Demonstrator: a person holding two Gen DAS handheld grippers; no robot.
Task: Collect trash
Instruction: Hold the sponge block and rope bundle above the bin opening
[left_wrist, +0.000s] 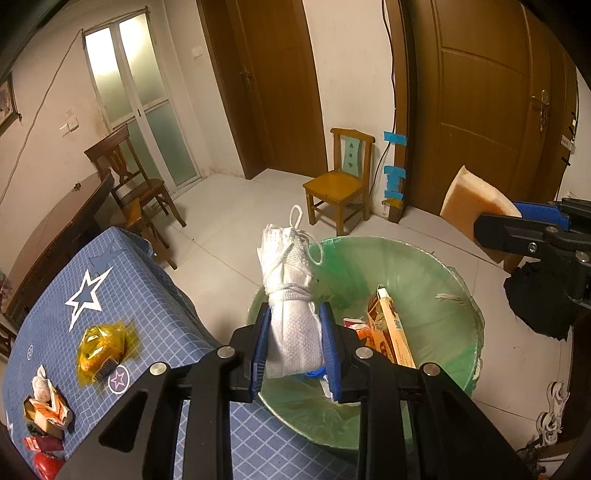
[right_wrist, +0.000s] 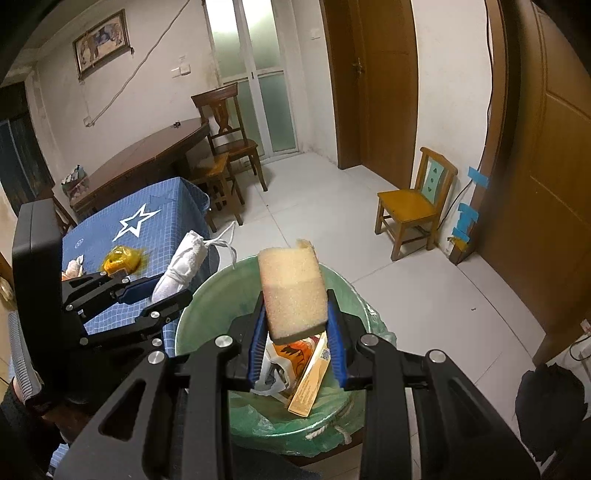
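Gripping porous sponge block (right_wrist: 293, 295), knobbly cloth roll (left_wrist: 291, 325)

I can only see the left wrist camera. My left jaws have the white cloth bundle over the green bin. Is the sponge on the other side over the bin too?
Observer: Yes. In the right wrist view the sponge hangs above the green-lined bin, clamped in the jaws of the right gripper.
Operator: What's under it in there?
Observer: Right below the sponge lies an orange printed wrapper, beside a long carton.
Operator: Can you see who's holding my left one?
Observer: Only a dark sleeve, behind the left gripper that grips the white cloth bundle.
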